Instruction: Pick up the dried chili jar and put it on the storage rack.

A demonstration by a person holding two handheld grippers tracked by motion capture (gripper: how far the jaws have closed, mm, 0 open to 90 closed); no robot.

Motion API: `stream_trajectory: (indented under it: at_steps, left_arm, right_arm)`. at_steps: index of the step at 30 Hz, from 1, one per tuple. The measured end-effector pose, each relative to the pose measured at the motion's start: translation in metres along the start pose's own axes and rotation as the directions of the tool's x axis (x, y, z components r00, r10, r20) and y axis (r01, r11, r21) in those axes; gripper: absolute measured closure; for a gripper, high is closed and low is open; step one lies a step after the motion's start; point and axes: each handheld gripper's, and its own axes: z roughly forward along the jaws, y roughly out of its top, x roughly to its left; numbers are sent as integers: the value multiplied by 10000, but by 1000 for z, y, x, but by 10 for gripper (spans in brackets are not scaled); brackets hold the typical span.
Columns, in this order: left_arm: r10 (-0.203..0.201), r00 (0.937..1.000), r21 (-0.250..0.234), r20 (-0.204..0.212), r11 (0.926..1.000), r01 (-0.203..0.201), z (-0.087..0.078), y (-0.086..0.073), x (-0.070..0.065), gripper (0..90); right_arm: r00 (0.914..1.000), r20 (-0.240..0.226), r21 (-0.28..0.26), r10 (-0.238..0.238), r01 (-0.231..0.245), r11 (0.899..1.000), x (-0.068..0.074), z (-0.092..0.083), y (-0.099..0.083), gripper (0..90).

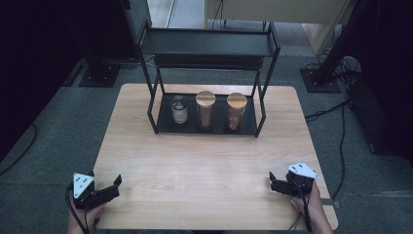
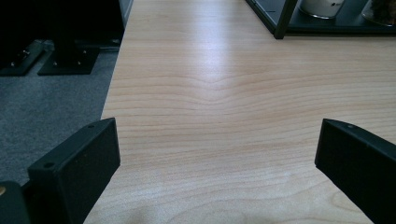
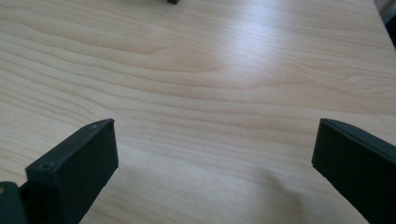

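Observation:
A black two-tier metal rack (image 1: 209, 46) stands at the far middle of the wooden table (image 1: 204, 161). On its bottom shelf sit three jars: a short glass jar with a metal lid (image 1: 179, 109), a tall jar with a wooden lid (image 1: 205, 110) and another wooden-lidded jar (image 1: 236, 111). My left gripper (image 1: 116, 186) rests at the table's near left corner, open, nothing between its jaws (image 2: 217, 154). My right gripper (image 1: 272, 183) rests at the near right, open and empty as well (image 3: 215, 154). Both are far from the rack.
The rack's front foot and shelf edge (image 2: 285, 29) show at the top of the left gripper view. Grey carpet (image 1: 58, 131) surrounds the table, with black stand bases (image 1: 99, 74) and cables (image 1: 341, 122) on the floor at both sides.

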Motion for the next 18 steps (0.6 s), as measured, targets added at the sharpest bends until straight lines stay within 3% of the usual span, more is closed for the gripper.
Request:
stream_trajectory:
  at_steps: [10, 18]
  left_arm:
    - [-5, 10000, 53, 8, 10000, 5, 0, 0, 0, 2]
    - [-12, 10000, 51, 12, 10000, 12, 0, 0, 0, 2]
  right_arm:
    - [9985, 219, -69, 504, -503, 9987, -23, -18, -15, 3]
    - [9980, 343, -35, 526, -526, 9986, -32, -27, -24, 3]
